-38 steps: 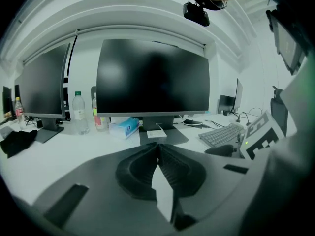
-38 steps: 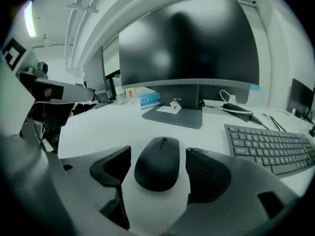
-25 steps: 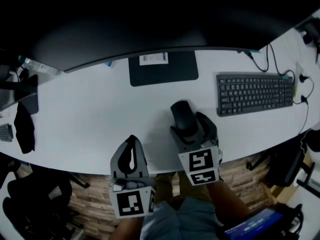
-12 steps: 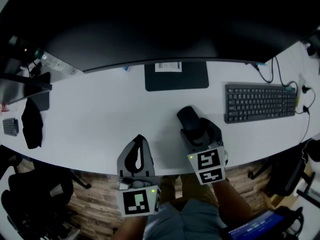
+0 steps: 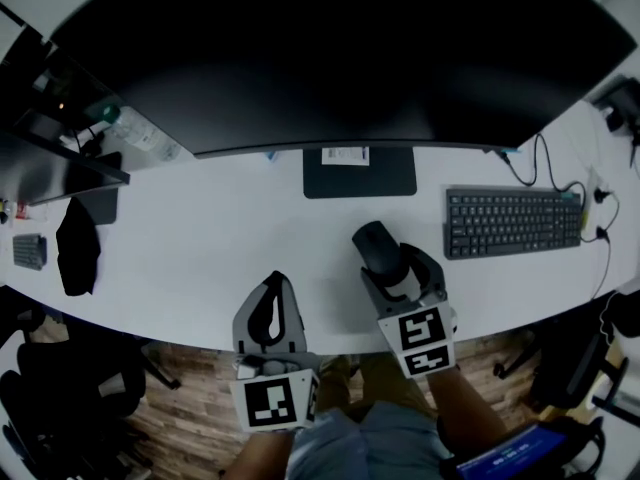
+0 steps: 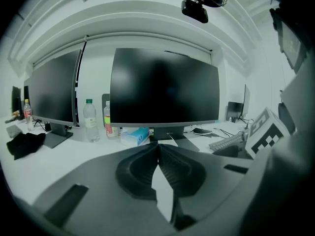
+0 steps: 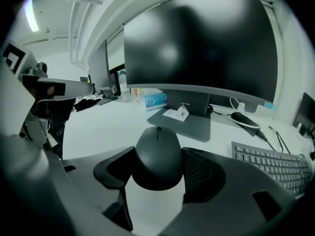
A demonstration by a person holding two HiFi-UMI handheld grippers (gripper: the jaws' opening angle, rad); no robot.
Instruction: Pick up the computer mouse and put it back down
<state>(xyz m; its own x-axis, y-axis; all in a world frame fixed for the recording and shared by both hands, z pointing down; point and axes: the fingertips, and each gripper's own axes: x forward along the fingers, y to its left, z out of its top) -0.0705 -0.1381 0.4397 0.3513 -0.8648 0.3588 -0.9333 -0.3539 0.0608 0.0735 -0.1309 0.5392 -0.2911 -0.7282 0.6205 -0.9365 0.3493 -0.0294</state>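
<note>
The black computer mouse point(image 5: 372, 244) sits between the jaws of my right gripper point(image 5: 396, 264), which is shut on its sides. In the right gripper view the mouse point(image 7: 158, 154) hangs clear of the white desk point(image 7: 106, 127), nose pointing toward the monitor stand point(image 7: 189, 117). My left gripper point(image 5: 269, 290) hovers over the desk's near edge, left of the mouse. Its jaws are shut with their tips touching and nothing between them, as the left gripper view shows point(image 6: 158, 147).
A big dark monitor point(image 5: 350, 58) spans the back of the desk point(image 5: 200, 258), its base point(image 5: 358, 176) beyond the mouse. A keyboard point(image 5: 512, 221) with cables point(image 5: 545, 163) lies right. A black cloth point(image 5: 77, 246) and a bottle point(image 5: 135, 133) are left. A tissue box point(image 6: 134, 135) stands near the base.
The right gripper's jaws have closed in on the mouse and raised it off the desk. The left gripper has risen a little too, still shut.
</note>
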